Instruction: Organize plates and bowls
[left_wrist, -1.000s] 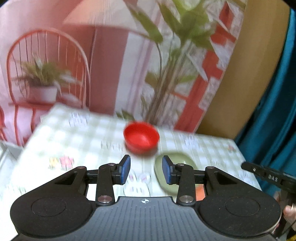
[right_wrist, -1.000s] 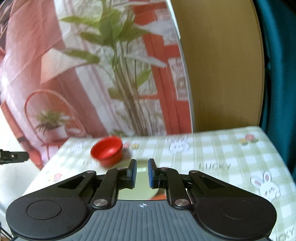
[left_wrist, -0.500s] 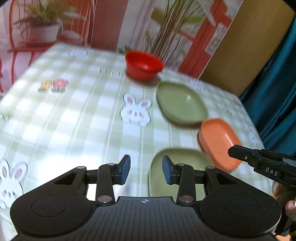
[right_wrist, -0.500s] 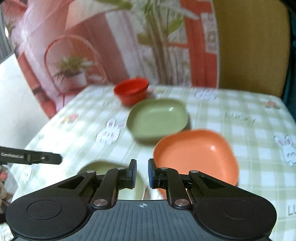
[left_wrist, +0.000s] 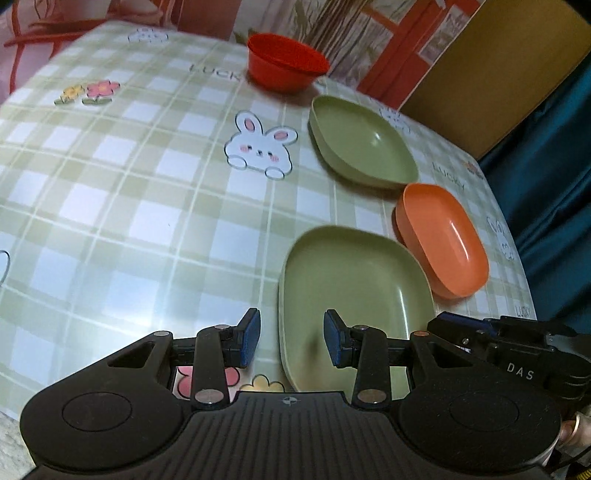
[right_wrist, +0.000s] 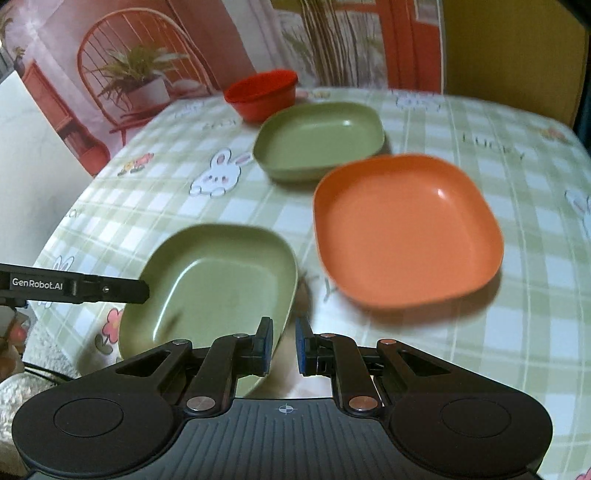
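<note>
On the checked tablecloth stand a red bowl at the back, a green plate in front of it, an orange plate to the right and a second green plate nearest me. My left gripper is open and empty, just above the near green plate's left edge. My right gripper is open by a narrow gap and empty, above the near green plate's right rim. The orange plate, far green plate and red bowl lie beyond it.
The table carries a green-and-white cloth with rabbits and flowers. A printed backdrop with a chair and plants hangs behind it, a wooden panel and a teal curtain to the right. The left gripper's finger crosses the right wrist view.
Both grippers have tilted down and moved closer to the table. The plates, partly out of sight a second ago, now fill both views. The jaws have kept their gaps.
</note>
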